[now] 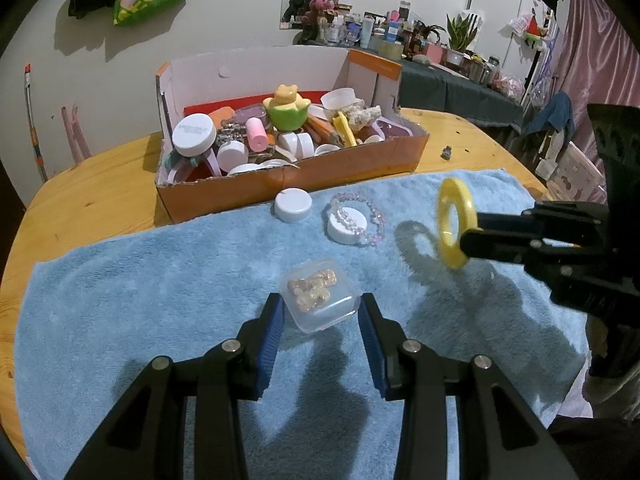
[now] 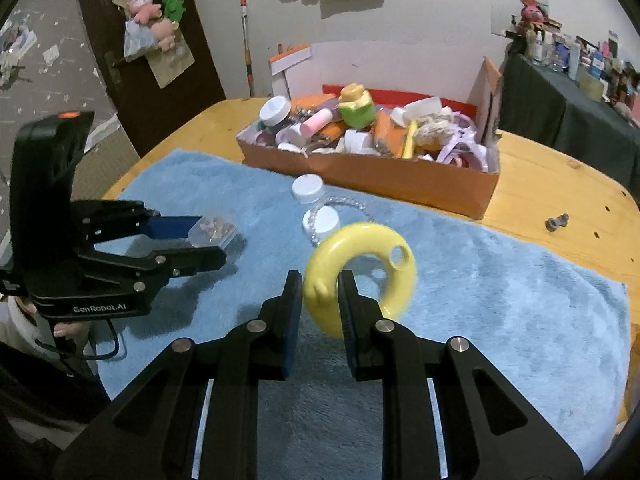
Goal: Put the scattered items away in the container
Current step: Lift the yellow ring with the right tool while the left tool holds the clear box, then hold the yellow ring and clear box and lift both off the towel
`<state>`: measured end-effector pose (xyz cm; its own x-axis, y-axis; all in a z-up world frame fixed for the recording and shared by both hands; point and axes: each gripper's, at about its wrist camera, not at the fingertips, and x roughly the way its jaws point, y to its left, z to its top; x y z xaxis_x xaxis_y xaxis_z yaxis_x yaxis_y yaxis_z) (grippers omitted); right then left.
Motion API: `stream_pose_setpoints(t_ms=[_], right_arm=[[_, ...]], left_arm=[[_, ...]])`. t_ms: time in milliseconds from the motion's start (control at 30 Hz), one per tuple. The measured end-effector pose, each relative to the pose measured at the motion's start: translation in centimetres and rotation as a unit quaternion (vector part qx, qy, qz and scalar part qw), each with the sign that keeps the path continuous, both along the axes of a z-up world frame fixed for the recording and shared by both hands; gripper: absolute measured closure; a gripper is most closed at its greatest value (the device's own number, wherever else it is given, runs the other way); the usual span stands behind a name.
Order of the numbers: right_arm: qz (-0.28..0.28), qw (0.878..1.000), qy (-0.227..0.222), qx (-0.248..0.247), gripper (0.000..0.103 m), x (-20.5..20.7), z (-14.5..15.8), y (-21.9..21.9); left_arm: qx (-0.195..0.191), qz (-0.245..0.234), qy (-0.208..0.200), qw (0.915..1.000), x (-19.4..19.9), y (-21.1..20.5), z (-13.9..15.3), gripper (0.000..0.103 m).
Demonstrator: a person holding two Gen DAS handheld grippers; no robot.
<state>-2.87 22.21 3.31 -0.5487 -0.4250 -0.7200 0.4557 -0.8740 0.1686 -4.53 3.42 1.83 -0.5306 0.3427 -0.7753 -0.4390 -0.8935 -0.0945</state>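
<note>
An orange cardboard box, full of several small items, stands at the back of a blue towel. My right gripper is shut on a yellow ring and holds it above the towel. My left gripper is open, its fingers on either side of a small clear plastic case with beads on the towel. Two white caps and a pink bead bracelet lie in front of the box.
The towel lies on a round wooden table. A small metal piece sits on the bare wood right of the box. A dark cluttered side table stands behind.
</note>
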Motion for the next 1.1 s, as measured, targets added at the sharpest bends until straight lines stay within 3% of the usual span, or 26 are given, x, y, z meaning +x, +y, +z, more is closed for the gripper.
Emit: stream_pose_setpoints(t_ms=[367,600,800,967,1067,1100], right_arm=[[0.0,1.0,0.002,0.0,0.085,-0.7,0.2,-0.2],[0.046,0.997,-0.015,0.065,0.085,-1.1,-2.2,-4.1],[0.051,0.995,-0.028,0.087,0.085,-1.9,-3.5,-5.5],[0.043,0.994,-0.043,0.088,0.081,-2.5,-4.1,-5.8],[0.041,0.994,-0.047,0.087,0.078,-2.7,-4.2,-6.0],[0.041,0.994,-0.049,0.086,0.073,-2.7,-4.2,-6.1]], left_arm=[[0.003,0.001,0.002,1.0,-0.2,0.2,0.0,0.062],[0.005,0.007,-0.001,1.0,-0.1,-0.3,-0.2,0.062],[0.008,0.009,0.0,0.9999,-0.1,-0.8,-0.1,0.062],[0.012,0.009,-0.002,0.9999,-0.2,-1.1,-0.2,0.063],[0.013,0.009,-0.005,0.9999,-0.3,-1.1,-0.3,0.072],[0.015,0.009,-0.008,0.9998,-0.3,-1.2,-0.3,0.072]])
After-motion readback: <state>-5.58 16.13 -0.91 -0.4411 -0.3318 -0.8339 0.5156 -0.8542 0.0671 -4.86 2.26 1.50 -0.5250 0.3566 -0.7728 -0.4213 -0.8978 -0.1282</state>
